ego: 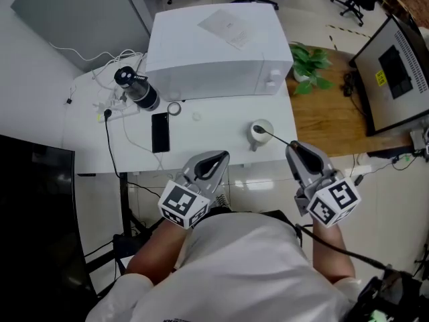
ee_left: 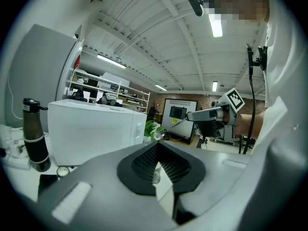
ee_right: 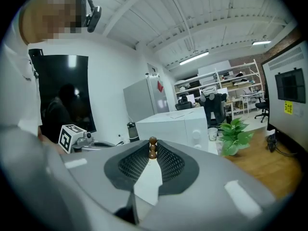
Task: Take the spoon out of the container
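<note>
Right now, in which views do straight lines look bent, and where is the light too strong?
Left gripper view: strong fisheye bending, black corners, and the ceiling lamp glares. Right gripper view: the same bending and black corners, yet the brown end of the spoon is sharp. Head view: milder bending; the microwave top is very bright, with little detail.

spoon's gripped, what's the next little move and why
Probably lift the right gripper a little higher and draw it back from the cup. Its fingers are shut on the beaded handle end of the spoon, but in the head view the bowl end lies over the cup's mouth, so I can't tell whether it has cleared the rim.
</note>
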Tool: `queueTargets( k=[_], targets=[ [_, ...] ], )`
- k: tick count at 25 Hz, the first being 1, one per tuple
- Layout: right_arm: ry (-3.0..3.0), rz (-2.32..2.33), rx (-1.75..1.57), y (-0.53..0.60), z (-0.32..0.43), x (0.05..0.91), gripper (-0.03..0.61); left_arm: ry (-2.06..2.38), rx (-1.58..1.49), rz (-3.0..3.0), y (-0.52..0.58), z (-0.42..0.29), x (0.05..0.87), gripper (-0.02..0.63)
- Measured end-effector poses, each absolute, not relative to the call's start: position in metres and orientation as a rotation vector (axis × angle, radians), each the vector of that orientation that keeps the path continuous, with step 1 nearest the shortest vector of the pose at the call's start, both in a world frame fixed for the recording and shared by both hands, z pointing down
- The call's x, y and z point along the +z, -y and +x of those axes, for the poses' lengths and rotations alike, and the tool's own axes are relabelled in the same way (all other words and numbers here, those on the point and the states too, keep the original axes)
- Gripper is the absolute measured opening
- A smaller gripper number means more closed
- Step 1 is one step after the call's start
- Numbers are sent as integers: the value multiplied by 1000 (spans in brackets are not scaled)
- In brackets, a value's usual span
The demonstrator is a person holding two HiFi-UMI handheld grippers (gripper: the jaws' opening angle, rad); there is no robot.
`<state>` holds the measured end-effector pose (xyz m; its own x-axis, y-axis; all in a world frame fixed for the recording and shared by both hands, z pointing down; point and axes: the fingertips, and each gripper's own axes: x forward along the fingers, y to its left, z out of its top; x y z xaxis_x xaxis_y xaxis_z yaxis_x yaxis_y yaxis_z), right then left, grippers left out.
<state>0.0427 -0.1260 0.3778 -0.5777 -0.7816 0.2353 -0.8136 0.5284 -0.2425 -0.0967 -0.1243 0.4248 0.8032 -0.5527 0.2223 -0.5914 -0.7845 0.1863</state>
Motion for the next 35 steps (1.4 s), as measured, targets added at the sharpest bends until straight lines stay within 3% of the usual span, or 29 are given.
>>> queueTargets(
  k=[19, 35],
  targets=[
    [2787, 1147, 509, -14, 133, 380, 55, 1127, 190, 2673, -16, 6, 416, 5],
    [2785, 1206, 540, -49, 130, 382, 57, 1032, 279, 2693, -56, 4, 415, 3]
  ],
)
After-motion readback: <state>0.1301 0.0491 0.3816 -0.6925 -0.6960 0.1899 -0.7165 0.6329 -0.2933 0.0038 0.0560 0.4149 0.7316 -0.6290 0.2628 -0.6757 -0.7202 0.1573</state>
